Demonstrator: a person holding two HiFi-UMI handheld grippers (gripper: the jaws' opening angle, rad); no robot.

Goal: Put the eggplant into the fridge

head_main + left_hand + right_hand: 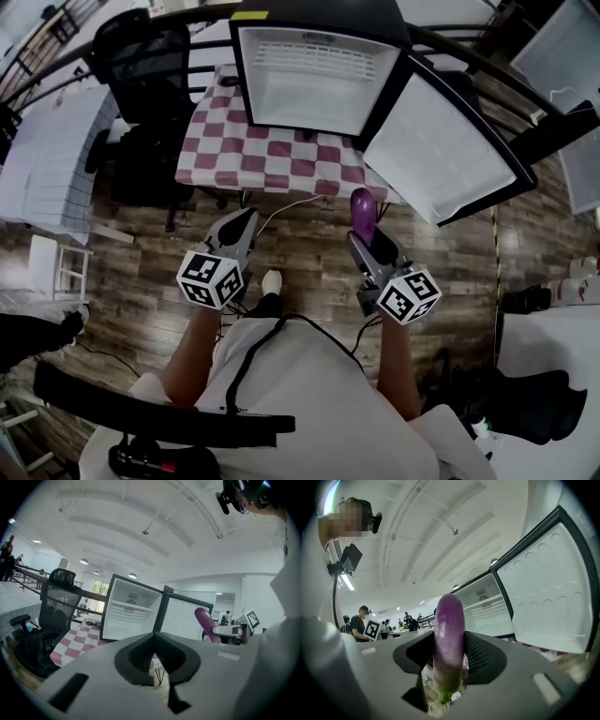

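A purple eggplant (pixel 448 644) stands upright between the jaws of my right gripper (pixel 449 660), which is shut on it; its green stem end points down. In the head view the eggplant (pixel 363 212) pokes forward from the right gripper (pixel 371 246), short of the table. The small fridge (pixel 314 80) stands on the checkered table with its white inside bare and its door (pixel 448 150) swung wide to the right. My left gripper (pixel 234 234) is held beside the right one, shut with nothing in it. The left gripper view shows the fridge (pixel 129 616) ahead and the eggplant (pixel 204 620) at right.
A red and white checkered tablecloth (pixel 267 155) covers the table under the fridge. A black office chair (pixel 145 66) stands at the table's left, with a white grid rack (pixel 42 159) further left. A white cable (pixel 281 211) hangs from the table's front edge over the wooden floor.
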